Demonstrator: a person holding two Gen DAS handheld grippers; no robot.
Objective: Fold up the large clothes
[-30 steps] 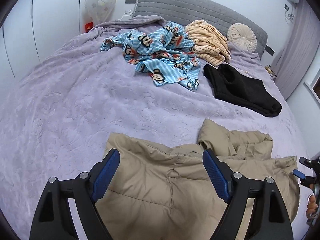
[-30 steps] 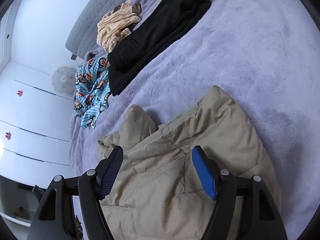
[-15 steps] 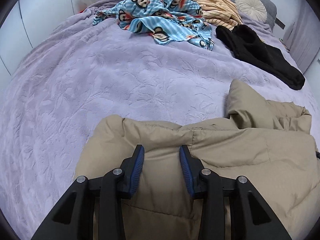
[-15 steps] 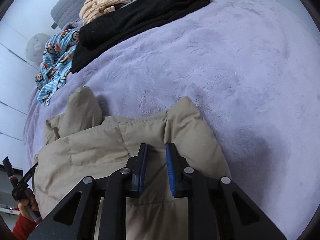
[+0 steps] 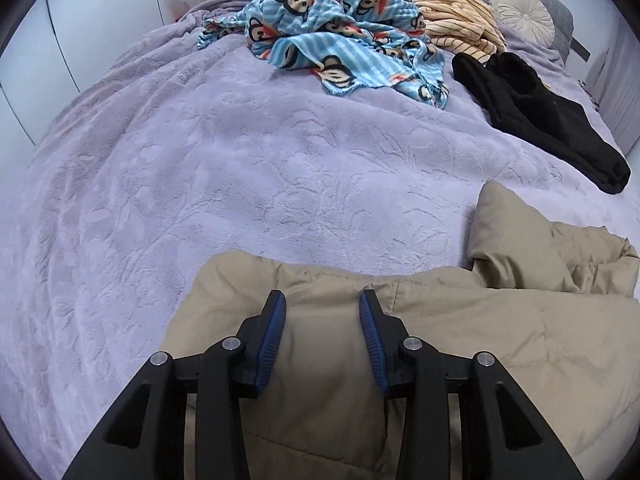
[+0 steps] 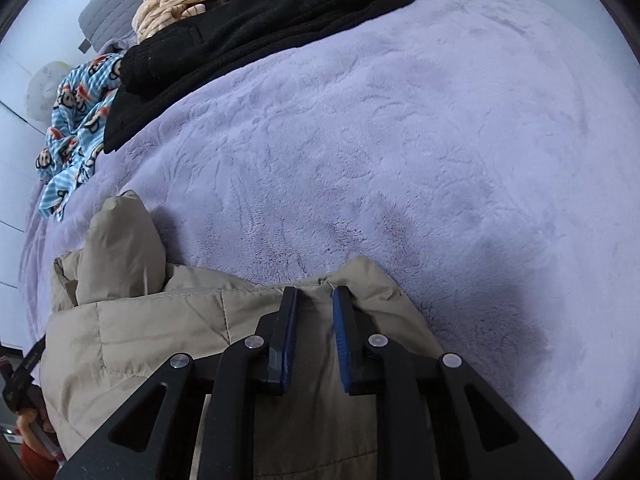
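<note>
- Left wrist view: left gripper (image 5: pixel 322 300) clamps a raised fold along the top edge of the tan puffer jacket (image 5: pixel 500 332), which lies at the near end of the lilac bed cover (image 5: pixel 240 168). Monkey-print blanket (image 5: pixel 340 36) and black garment (image 5: pixel 540 120) lie beyond.
- Right wrist view: right gripper (image 6: pixel 314 294) pinches the jacket's far corner, jaws easing open slightly, fabric between the pads (image 6: pixel 289 332).
</note>
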